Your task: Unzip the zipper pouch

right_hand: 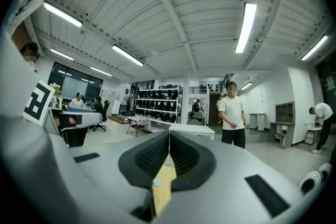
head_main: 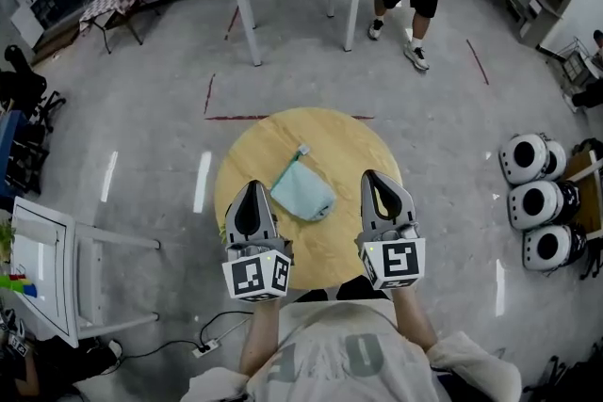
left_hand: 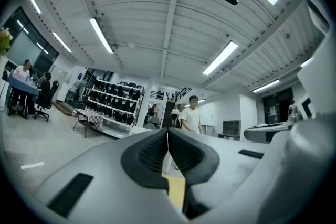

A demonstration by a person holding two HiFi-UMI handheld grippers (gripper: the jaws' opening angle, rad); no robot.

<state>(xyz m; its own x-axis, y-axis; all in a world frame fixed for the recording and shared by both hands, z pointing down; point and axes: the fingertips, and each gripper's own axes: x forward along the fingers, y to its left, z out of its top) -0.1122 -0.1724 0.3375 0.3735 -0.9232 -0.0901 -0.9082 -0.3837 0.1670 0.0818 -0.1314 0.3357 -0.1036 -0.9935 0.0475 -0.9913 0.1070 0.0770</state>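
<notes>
Pouch lies zipped on the round table, between the two grippers and touching neither. Left gripper: jaws closed together, nothing held. Right gripper: jaws closed together, nothing held. Both point level over the near edge.
</notes>
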